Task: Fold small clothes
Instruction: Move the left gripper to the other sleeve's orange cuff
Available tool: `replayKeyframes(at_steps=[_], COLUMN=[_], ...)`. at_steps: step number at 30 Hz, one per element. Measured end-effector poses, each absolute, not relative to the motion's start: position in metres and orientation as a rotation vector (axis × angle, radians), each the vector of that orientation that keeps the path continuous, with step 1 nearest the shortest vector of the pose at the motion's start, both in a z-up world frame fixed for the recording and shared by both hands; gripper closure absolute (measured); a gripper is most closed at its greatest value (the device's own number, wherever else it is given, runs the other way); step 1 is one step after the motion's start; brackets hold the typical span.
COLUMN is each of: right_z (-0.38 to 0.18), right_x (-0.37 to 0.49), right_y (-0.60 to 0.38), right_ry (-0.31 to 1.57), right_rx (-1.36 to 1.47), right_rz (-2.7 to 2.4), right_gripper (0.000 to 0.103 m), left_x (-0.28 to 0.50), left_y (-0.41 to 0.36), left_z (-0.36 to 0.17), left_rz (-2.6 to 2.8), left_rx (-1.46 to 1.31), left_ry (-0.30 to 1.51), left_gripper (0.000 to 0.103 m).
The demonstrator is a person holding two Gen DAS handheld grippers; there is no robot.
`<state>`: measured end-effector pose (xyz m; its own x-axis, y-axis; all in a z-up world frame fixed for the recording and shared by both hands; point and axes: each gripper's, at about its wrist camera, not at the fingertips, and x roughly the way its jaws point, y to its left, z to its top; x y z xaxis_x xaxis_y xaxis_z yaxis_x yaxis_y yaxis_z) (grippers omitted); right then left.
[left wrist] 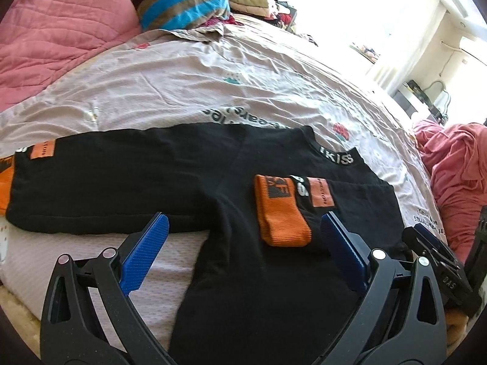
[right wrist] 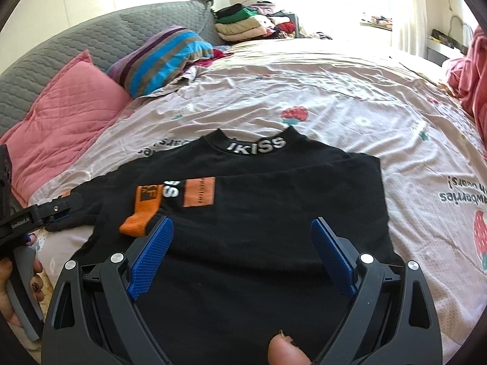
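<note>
A small black long-sleeved shirt (left wrist: 158, 176) with an "IKISS" collar (left wrist: 337, 155) lies flat on the bed. One sleeve is folded across the body, its orange cuff (left wrist: 281, 213) on top. The other sleeve stretches out left, ending in an orange cuff (left wrist: 6, 182). My left gripper (left wrist: 243, 231) is open and empty just above the shirt's body. In the right wrist view the shirt (right wrist: 274, 188) lies ahead, with the folded orange cuff (right wrist: 143, 213) at the left. My right gripper (right wrist: 242, 234) is open and empty over the shirt.
The bedsheet (left wrist: 182, 85) is pale pink with printed strawberries. A pink quilted pillow (left wrist: 54, 24) and a striped pillow (left wrist: 182, 0) lie at the head. Folded clothes (right wrist: 243, 21) are stacked far back. A pink blanket (left wrist: 456, 176) is heaped at the right edge.
</note>
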<state>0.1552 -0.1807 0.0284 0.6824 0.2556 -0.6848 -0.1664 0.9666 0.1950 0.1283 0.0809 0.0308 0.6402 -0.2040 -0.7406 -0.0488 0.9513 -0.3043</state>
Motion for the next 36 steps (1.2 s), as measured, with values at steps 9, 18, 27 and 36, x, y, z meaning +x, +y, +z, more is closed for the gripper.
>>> replayKeyframes(at_steps=[9,18,27,36], right_z=[0.038,0.043,0.046,0.048], right_x=[0.158,0.160,0.161,0.161], right_y=[-0.143,-0.105,-0.068,-0.022], right_ry=[0.772,0.765,0.767,0.759], right_rx=[0.077,0.035,0.000,-0.035], right_rz=[0.299,0.362,0.425,0.504], right_gripper=[0.012,0.012,0.012,0.012], left_x=[0.122,0.113,0.103,0.094], left_y=[0.108,0.146,0.185,0.222], left_z=[0.029,0.031,0.031,0.024], left_rz=[-0.029,0.040,0.113,0.178], left_rx=[-0.330,-0.387,-0.439,-0.499], left_ry=[0.853,0.824,0.792,0.784], left_gripper=[0.010,0.010,0.010,0.010])
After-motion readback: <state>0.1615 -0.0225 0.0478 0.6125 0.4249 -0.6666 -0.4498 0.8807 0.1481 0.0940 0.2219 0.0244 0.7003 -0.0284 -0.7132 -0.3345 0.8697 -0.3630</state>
